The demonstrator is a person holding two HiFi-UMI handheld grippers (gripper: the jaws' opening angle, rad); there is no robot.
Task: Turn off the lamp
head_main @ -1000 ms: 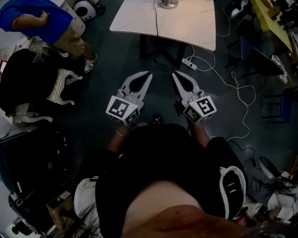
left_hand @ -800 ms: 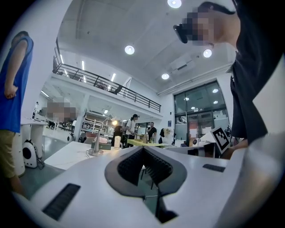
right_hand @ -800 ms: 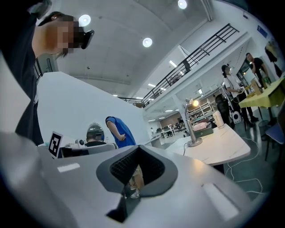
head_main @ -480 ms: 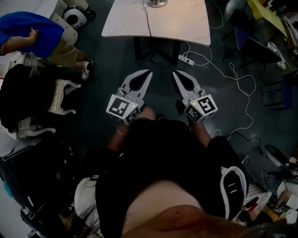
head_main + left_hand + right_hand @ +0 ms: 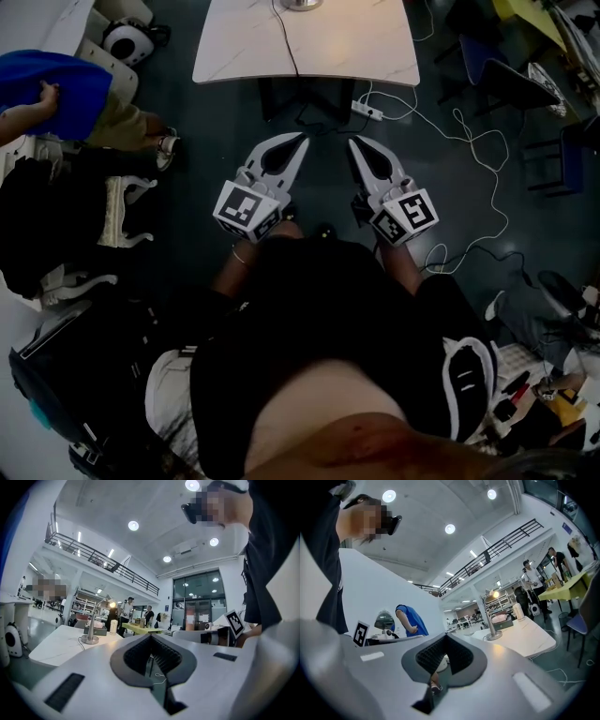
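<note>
The lamp stands at the far side of a white table; only its round metal base shows at the top edge of the head view. In the left gripper view the lamp is lit, with a bright head. The right gripper view shows its stem and glowing head too. My left gripper and right gripper are held side by side over the floor, short of the table, pointing level at it. Both are shut with nothing in them.
A power strip and white cables lie on the dark floor under and right of the table. A person in blue stands at the left, beside a black bag. Chairs are at the right.
The view has swung: the table now lies squarely ahead of both grippers, and the person in blue has slid to the left edge. Both grippers stay shut and side by side.
</note>
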